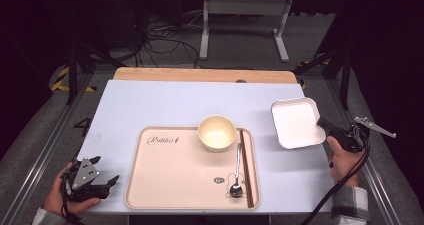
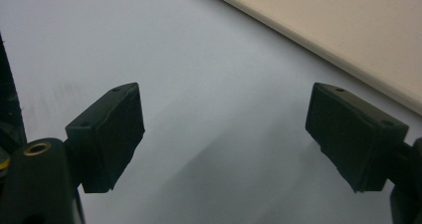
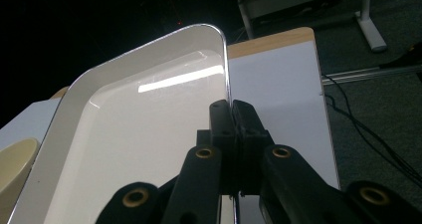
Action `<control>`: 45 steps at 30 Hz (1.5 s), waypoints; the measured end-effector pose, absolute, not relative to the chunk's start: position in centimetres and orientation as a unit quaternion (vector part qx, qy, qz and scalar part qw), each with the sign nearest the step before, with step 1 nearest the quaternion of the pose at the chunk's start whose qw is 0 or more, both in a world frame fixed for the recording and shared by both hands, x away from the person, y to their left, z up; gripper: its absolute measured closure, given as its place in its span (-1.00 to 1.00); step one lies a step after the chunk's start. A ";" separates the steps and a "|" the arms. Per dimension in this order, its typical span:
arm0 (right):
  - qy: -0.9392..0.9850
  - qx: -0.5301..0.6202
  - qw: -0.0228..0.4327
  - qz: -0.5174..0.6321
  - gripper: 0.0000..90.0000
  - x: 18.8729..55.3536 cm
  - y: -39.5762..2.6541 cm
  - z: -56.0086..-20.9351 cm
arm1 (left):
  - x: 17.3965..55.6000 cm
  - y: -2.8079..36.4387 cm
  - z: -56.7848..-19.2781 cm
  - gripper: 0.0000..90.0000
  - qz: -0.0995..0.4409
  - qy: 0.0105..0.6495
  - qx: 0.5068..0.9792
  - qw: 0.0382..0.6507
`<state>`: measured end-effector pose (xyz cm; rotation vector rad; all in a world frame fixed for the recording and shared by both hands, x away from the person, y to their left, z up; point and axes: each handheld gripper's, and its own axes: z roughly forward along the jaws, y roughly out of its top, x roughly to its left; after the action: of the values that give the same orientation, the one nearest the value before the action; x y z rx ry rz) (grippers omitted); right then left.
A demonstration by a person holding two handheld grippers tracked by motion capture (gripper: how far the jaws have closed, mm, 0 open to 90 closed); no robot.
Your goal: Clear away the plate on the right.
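My right gripper (image 1: 322, 124) is shut on the right rim of a white square dish (image 1: 296, 122) and holds it tilted above the table's right side. In the right gripper view the jaws pinch the white dish (image 3: 139, 134) at its thin rim, and my right gripper (image 3: 232, 109) points along that edge. My left gripper (image 1: 107, 175) rests near the table's front left corner, jaws wide apart. In the left gripper view my left gripper (image 2: 224, 129) has only bare white table between its pads.
A beige tray (image 1: 175, 170) lies at the front centre with a cream bowl (image 1: 217, 133), a metal spoon (image 1: 237, 177) and dark chopsticks (image 1: 245, 167) on it. The tray's edge (image 2: 348, 40) runs past the left gripper. A wooden strip (image 1: 200, 75) borders the table's far edge.
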<state>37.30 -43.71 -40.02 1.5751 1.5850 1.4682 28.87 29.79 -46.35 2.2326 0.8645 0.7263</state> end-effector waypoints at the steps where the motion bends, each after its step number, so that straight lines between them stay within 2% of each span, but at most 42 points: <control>1: 0.577 0.571 0.233 0.536 0.98 37.2 -43.7 -39.8 | 28.9 29.8 -46.4 -0.64 0.275 0.326 0.848 0.315; 30: 0.604 0.514 0.222 0.567 0.98 36.7 -39.7 -37.7 | 28.8 29.8 -46.4 -0.64 0.275 0.333 0.845 0.316; 45: 0.633 0.471 0.211 0.577 0.98 36.4 -36.2 -36.7 | 28.8 29.9 -46.4 -0.64 0.276 0.332 0.846 0.314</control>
<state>36.44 -36.20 -36.73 1.3098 1.7581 1.6028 28.80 29.88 -46.36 2.2287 0.8748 0.7266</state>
